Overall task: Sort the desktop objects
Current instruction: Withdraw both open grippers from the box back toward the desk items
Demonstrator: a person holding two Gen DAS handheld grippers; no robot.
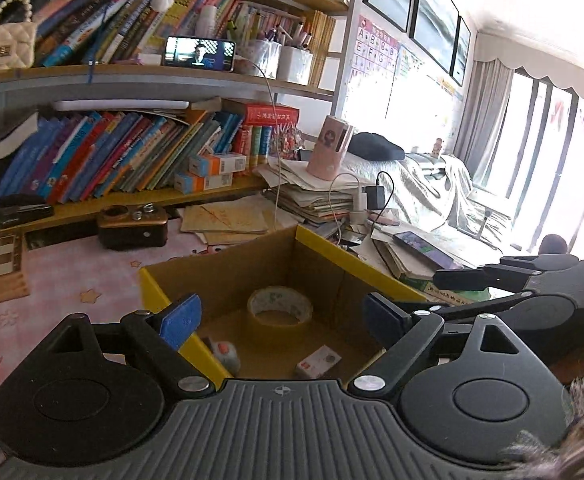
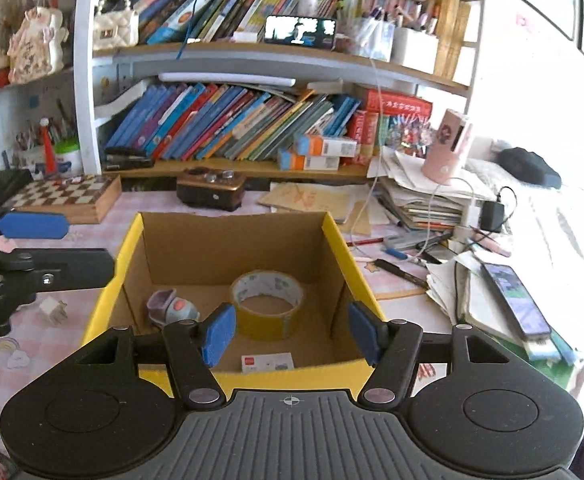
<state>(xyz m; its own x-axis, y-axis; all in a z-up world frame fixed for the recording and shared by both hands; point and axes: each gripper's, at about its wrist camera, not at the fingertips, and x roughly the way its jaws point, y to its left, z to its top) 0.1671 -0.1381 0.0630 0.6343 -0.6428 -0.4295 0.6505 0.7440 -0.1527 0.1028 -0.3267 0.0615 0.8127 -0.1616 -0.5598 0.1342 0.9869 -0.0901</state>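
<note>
Inside the yellow-rimmed cardboard box (image 2: 342, 248): roll of tape (image 2: 267, 304) near the middle of the floor, small grey-and-orange gadget (image 2: 171, 308) left of the roll, small white card box (image 2: 267, 361) against the box's near wall

Left claw (image 1: 281, 320) spread wide above the box, nothing between the blue pads (image 1: 181, 320); right claw (image 2: 292, 330) about half spread above the box's near rim, likewise empty

Still to sort, judging by the clutter: black pen (image 2: 402, 273) on the table just right of the box, small white plug-like block (image 2: 53, 311) left of the box. Pen probably light, stiff, smooth, prone to roll; best pinched across the barrel at mid-length. Block light and hard, easy across its flat sides

In the way right of the box: white charger cable (image 2: 436, 200), phone (image 2: 516, 300) on a leaning paper stack (image 2: 420, 196), likely to slide if nudged. Behind the box: brown radio (image 2: 211, 190), chessboard (image 2: 67, 196)
</note>
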